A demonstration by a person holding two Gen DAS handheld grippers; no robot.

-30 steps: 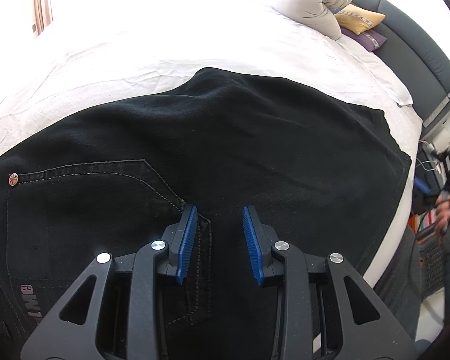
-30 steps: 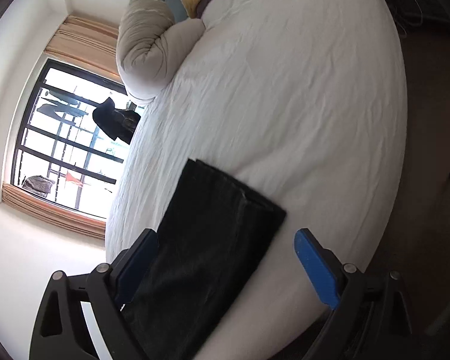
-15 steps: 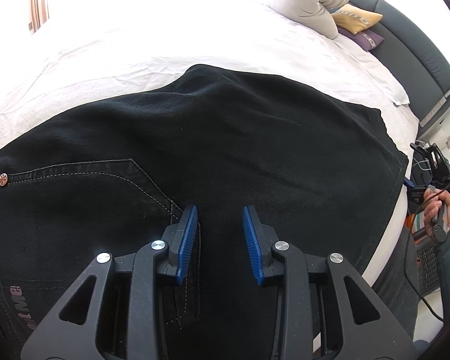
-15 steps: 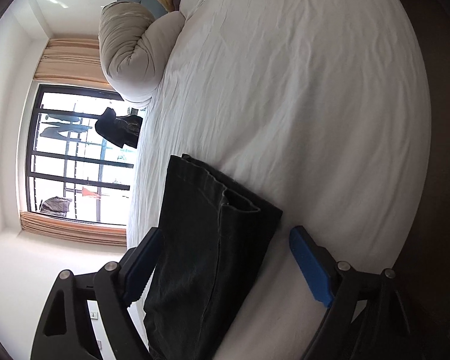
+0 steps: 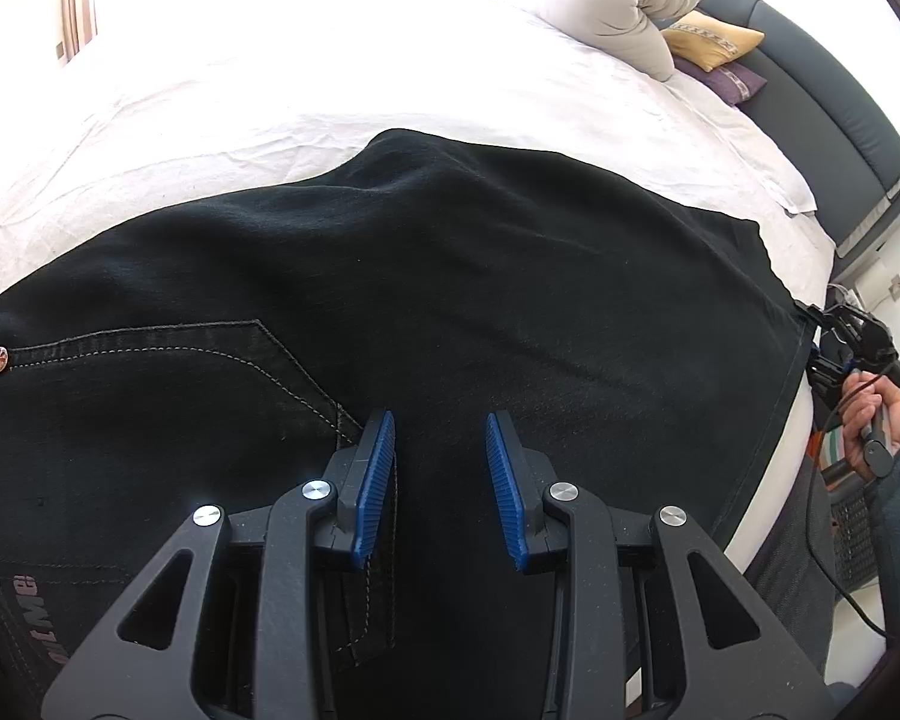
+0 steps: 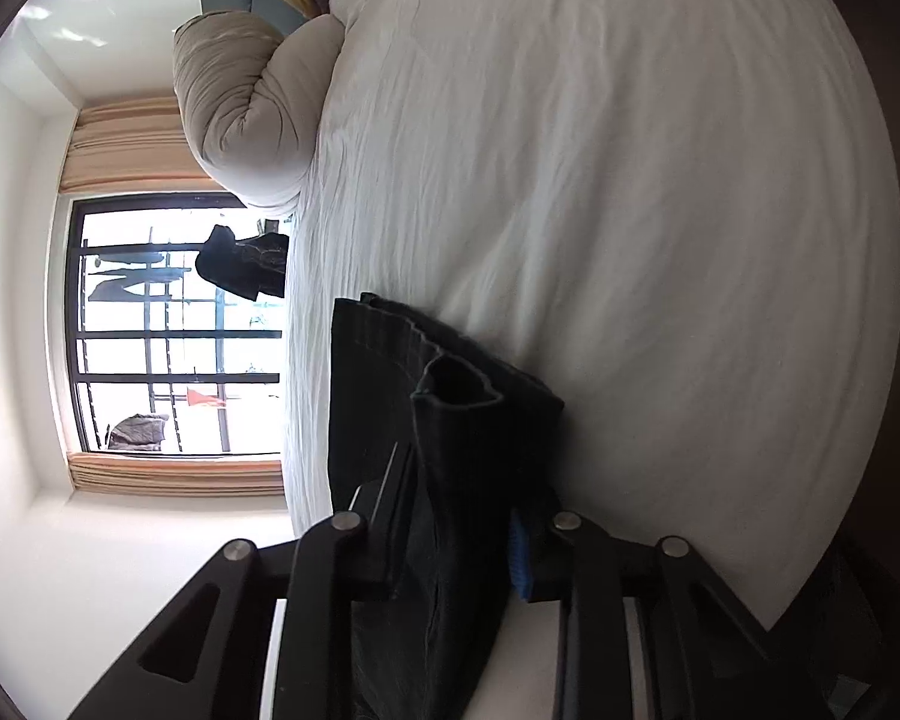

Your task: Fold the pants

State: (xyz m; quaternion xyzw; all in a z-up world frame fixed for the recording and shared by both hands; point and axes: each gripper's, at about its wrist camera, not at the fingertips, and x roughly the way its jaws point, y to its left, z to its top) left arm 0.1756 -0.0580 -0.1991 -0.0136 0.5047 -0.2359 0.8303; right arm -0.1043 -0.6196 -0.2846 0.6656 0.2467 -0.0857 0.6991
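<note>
Black jeans [image 5: 450, 276] lie spread flat across the white bed [image 5: 330, 90], a back pocket with a copper rivet at the left. My left gripper [image 5: 441, 480] is open and empty, hovering just over the seat of the jeans near the pocket corner. In the right wrist view my right gripper [image 6: 459, 516] is shut on the leg hems of the jeans [image 6: 450, 420], with the dark cloth bunched between its fingers. The right gripper also shows at the right bed edge in the left wrist view [image 5: 840, 348], held by a hand.
A rolled beige duvet [image 5: 624, 6] and yellow and purple cushions [image 5: 714, 42] lie by the dark headboard [image 5: 840, 108]. A barred window [image 6: 168, 324] with dark clothes beside it stands beyond the bed. The bed edge runs along the right.
My right gripper moved in over the jeans' hems and shut on them; it was wide open before. My left gripper stays open over the seat, nearly unmoved.
</note>
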